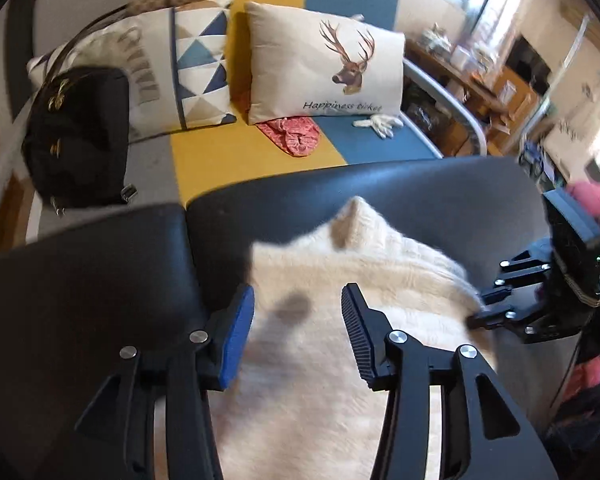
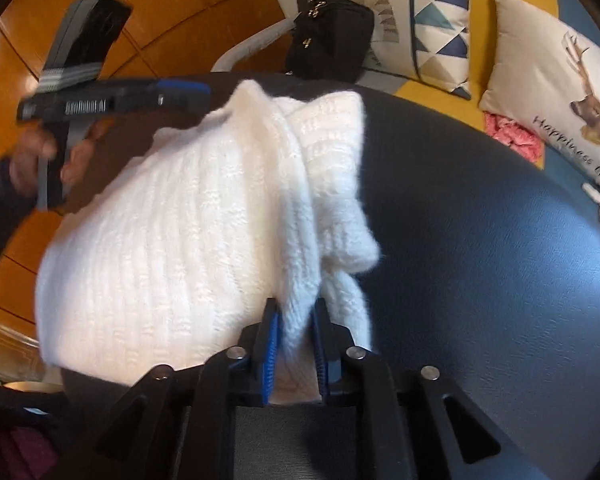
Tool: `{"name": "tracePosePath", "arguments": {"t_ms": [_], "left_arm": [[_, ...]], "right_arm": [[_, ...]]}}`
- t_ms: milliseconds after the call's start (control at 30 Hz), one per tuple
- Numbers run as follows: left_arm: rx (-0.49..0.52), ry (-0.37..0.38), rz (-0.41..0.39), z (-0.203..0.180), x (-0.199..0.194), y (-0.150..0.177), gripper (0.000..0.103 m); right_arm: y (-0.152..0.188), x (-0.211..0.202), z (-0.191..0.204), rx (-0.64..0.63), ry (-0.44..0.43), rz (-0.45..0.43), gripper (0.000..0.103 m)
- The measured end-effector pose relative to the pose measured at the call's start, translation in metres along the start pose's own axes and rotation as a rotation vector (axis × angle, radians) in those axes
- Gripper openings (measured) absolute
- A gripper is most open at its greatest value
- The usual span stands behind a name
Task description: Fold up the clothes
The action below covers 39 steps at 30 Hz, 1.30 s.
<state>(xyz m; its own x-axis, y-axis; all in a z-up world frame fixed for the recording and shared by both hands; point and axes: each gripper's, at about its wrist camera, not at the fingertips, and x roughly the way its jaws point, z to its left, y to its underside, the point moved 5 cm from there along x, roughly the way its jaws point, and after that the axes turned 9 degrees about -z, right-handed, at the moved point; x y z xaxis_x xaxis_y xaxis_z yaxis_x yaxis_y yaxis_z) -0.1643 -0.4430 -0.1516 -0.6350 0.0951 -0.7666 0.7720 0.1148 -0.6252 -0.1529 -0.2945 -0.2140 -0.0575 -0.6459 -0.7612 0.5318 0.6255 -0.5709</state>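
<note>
Right wrist view: your right claw [image 2: 294,344] pinches the sweater [image 2: 204,216] edge at bottom centre, knit running toward upper left where your spread, empty left claw [image 1: 298,320] sits nearer.

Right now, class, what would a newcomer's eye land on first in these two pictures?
First, the fluffy white sweater heaped on the dark stool, pinched at its near edge by the right gripper. Next, the deer cushion on the yellow and blue sofa behind it.
</note>
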Motion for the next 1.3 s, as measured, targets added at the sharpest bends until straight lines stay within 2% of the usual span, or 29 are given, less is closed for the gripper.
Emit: {"name": "tracePosePath", "arguments": {"t_ms": [67, 167, 333, 367, 400, 433, 500, 633, 800, 833, 1000, 1067, 1100, 1133, 1200, 1267, 1300], "left_arm": [[0.027, 0.009, 0.023, 0.004, 0.009, -0.007, 0.053], [0.006, 0.053, 0.045, 0.009, 0.022, -0.014, 0.055], [0.009, 0.052, 0.075, 0.005, 0.04, -0.012, 0.054], [0.012, 0.052, 0.073, 0.003, 0.041, -0.012, 0.046], [0.03, 0.054, 0.056, -0.002, 0.038, -0.012, 0.019], [0.045, 0.055, 0.037, -0.006, 0.034, -0.014, 0.012], [0.059, 0.081, -0.015, -0.014, 0.023, -0.019, 0.009], [0.066, 0.108, -0.101, -0.022, 0.004, -0.033, 0.008], [0.02, 0.011, -0.018, -0.007, 0.047, -0.032, 0.008], [0.017, -0.02, -0.017, -0.005, 0.053, -0.033, 0.008], [-0.03, -0.061, -0.005, 0.003, 0.067, -0.031, 0.01], [-0.052, -0.1, -0.005, 0.009, 0.066, -0.031, 0.012], [-0.071, -0.098, -0.011, 0.012, 0.062, -0.032, 0.016], [-0.105, -0.098, -0.02, 0.016, 0.056, -0.032, 0.032], [-0.168, -0.096, -0.046, 0.024, 0.04, -0.029, 0.047], [-0.209, -0.105, -0.073, 0.033, 0.022, -0.027, 0.047], [-0.222, -0.111, -0.088, 0.037, 0.012, -0.026, 0.05]], "right_arm": [[0.005, 0.0, -0.001, -0.013, 0.003, -0.005, 0.015], [0.01, 0.004, 0.001, -0.048, 0.016, -0.004, 0.017], [0.013, 0.005, -0.002, -0.045, -0.006, -0.018, 0.022], [0.013, 0.006, -0.003, -0.04, -0.011, -0.024, 0.022], [0.012, 0.007, -0.005, -0.037, -0.012, -0.029, 0.022], [0.012, 0.007, -0.005, -0.032, -0.01, -0.031, 0.022], [0.01, 0.008, -0.004, -0.029, 0.008, -0.026, 0.021], [0.012, 0.002, 0.005, -0.077, 0.103, -0.06, 0.017], [0.018, 0.004, 0.011, -0.095, 0.162, -0.08, 0.017], [0.018, 0.004, 0.012, -0.094, 0.169, -0.083, 0.016], [0.015, -0.006, 0.024, -0.1, 0.205, -0.123, 0.01], [0.016, -0.004, 0.022, -0.097, 0.214, -0.115, 0.01], [0.017, -0.004, 0.022, -0.096, 0.219, -0.112, 0.01], [0.018, -0.002, 0.02, -0.087, 0.216, -0.107, 0.01], [0.019, -0.001, 0.014, -0.026, 0.171, -0.109, 0.01], [0.019, -0.009, 0.01, 0.049, 0.123, -0.117, 0.012], [0.019, -0.013, 0.008, 0.083, 0.103, -0.124, 0.017]]}}
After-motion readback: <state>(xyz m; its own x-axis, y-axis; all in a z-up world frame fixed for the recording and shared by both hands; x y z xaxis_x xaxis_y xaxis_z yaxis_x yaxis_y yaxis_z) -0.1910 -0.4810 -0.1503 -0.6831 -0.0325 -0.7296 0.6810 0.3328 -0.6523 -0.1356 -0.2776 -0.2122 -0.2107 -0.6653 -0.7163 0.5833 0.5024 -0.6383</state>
